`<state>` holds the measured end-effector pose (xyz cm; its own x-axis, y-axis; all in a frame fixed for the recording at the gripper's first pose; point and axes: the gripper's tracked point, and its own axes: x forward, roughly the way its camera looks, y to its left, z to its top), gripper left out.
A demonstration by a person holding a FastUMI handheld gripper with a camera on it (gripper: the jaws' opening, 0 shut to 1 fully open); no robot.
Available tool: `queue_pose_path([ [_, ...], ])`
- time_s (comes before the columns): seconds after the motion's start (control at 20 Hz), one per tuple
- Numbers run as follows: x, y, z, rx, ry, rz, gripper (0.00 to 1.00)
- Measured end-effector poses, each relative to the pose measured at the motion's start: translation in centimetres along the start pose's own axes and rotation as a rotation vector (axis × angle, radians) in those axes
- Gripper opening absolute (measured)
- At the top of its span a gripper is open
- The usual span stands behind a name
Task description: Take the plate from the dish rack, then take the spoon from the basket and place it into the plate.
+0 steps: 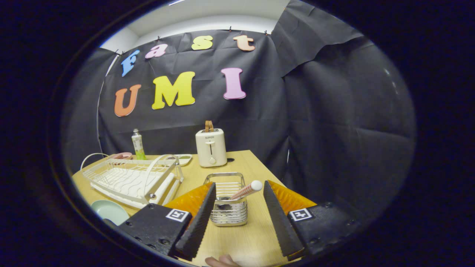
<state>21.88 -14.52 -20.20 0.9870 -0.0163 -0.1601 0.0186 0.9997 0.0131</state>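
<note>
We see one metal basket (227, 202) between our open jaws (237, 218), which grip nothing, and one spoon (243, 191) stands tilted in it, its white knob leaning toward the right finger. Left of it on the wooden bench (252, 237) sits one white rack (131, 178), empty, with one pale green plate (109, 211) flat beside it. Beyond stand one toaster (211, 147), one bottle (137, 144) and a small dish (182, 159) before black cloth.
</note>
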Motion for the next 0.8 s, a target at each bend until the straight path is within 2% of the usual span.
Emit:
queue_pose_path([
  [0.15,1.0,1.7,-0.6,0.010,0.028,0.068,0.35],
  [0.2,1.1,1.6,-0.1,0.016,0.013,0.064,0.25],
  [0.4,0.6,0.7,1.6,0.010,-0.049,0.006,0.16],
  [0.6,-0.1,0.6,4.5,0.043,-0.106,-0.016,0.15],
  [0.8,-3.5,1.5,7.9,0.053,-0.158,-0.025,0.15],
])
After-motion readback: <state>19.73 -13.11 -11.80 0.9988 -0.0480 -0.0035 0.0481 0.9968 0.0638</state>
